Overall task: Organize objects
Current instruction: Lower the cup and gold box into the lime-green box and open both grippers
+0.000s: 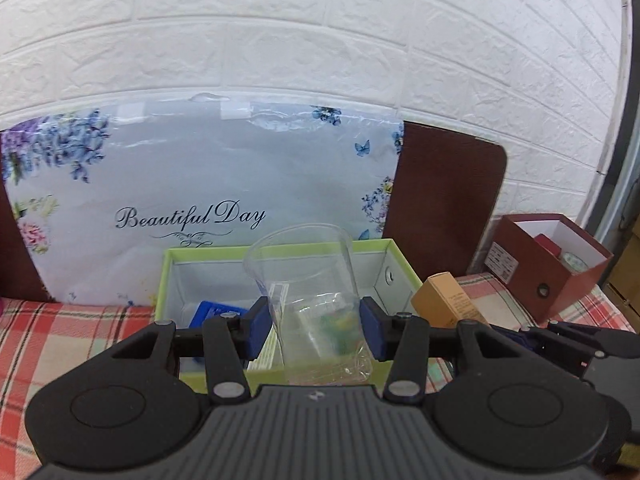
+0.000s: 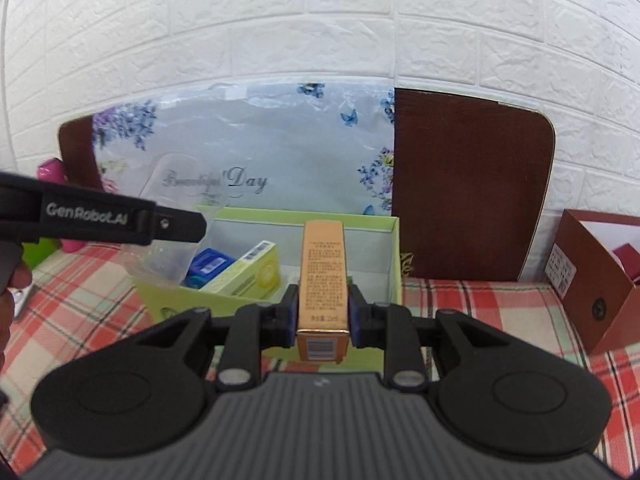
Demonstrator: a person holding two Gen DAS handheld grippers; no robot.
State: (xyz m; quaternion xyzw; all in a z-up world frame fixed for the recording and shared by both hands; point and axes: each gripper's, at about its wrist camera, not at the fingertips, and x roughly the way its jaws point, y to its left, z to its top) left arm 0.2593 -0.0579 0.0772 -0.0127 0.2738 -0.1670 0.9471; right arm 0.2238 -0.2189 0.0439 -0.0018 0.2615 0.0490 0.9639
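Over the green box (image 1: 276,249), in the left wrist view, the left gripper (image 1: 316,326) is clamped on one clear plastic cup (image 1: 304,276), both blue pads pressed to its sides. Inside the box lie one blue packet (image 1: 210,312) and one pale carton, seen through the cup. One orange carton (image 1: 444,300) shows just right of the box, and one dark red box (image 1: 560,276) stands farther right on the plaid table (image 1: 68,332).

In the right wrist view, the right gripper (image 2: 322,316) is clamped on that single orange carton (image 2: 323,276) (label end toward the camera), at the green box's (image 2: 352,224) near wall. Inside lie one blue packet (image 2: 210,266) and one yellow-green carton (image 2: 250,270). The left gripper (image 2: 176,228) holds the cup (image 2: 168,248) above the box's left corner.
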